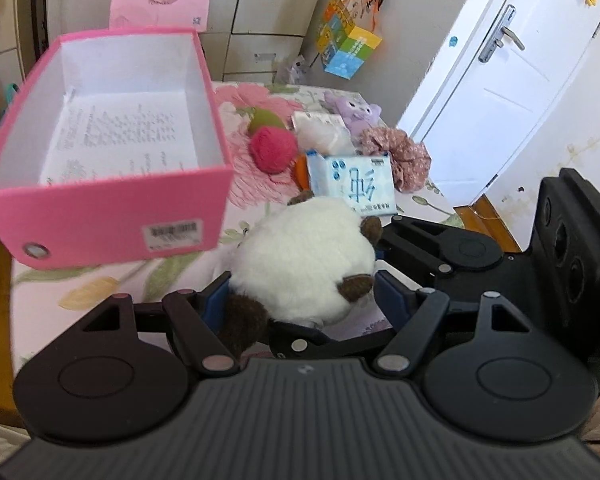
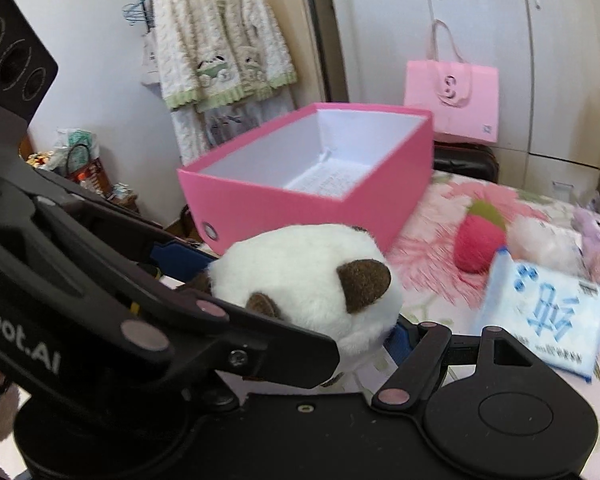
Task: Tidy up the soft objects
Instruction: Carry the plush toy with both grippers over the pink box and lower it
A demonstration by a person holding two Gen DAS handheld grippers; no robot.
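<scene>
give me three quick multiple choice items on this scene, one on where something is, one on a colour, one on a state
1. Where is the white plush toy?
A. inside the pink box
B. between the fingers of both grippers
C. hanging on the door

2. What colour is the inside of the pink box?
A. white
B. black
C. yellow

3. What state is the pink box in?
A. lid shut
B. open, with only a printed sheet in it
C. full of toys

Answers: 1 B, the left gripper and right gripper both bracket the toy. 2 A, the inner walls are white. 3 B, no lid on it, and only a sheet of paper lies on its floor.
</scene>
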